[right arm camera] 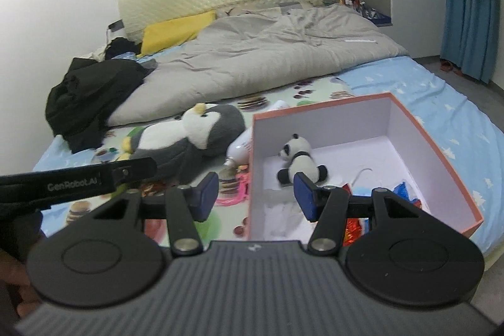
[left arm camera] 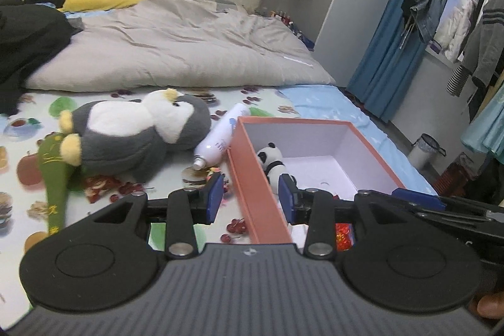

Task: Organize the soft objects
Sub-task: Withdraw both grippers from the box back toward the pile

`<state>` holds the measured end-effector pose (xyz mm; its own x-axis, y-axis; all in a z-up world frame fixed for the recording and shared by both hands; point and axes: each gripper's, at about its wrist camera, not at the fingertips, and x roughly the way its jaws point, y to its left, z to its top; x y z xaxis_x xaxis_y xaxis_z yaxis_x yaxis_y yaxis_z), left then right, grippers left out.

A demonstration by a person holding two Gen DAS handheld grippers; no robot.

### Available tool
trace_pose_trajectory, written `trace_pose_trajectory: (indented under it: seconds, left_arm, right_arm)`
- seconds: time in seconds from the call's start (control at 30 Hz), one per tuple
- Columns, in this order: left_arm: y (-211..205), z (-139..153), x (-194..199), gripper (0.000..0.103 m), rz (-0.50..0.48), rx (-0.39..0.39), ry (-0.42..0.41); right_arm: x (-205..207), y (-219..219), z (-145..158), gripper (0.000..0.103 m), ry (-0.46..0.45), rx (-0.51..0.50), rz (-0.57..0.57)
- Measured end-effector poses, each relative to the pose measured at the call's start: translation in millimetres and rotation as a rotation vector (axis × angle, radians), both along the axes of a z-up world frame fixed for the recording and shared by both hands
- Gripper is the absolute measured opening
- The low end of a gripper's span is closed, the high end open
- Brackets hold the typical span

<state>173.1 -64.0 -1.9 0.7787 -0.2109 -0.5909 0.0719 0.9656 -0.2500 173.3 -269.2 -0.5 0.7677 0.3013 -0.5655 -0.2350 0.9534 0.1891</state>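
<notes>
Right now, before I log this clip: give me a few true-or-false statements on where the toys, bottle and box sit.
1. The panda plush lies inside the orange box. True.
2. The penguin plush is in the box too. False: it lies on the printed sheet beside the box.
3. The white bottle stands upright. False: it lies on its side between penguin and box.
4. Neither the left gripper nor the right gripper holds anything. True.
5. A yellow pillow rests near the headboard. True.
</notes>
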Motion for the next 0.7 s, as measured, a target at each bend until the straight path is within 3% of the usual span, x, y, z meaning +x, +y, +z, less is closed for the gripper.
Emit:
trace_pose_trajectory:
  seconds: [0.33,0.7]
  left_arm:
    - [23.4,-2.7,-57.6,0.050,0.046,0.027,-0.011]
    - [40.4,-38.6,-97.8,0.050,0.070,0.041,0.043]
  right_arm:
    - [-41.8,25.8,-8.4,0.056,-0.007,-0.003,0.047]
    - [-78.6,41.9,-43.8,0.056,0.033,-0.003,0.059]
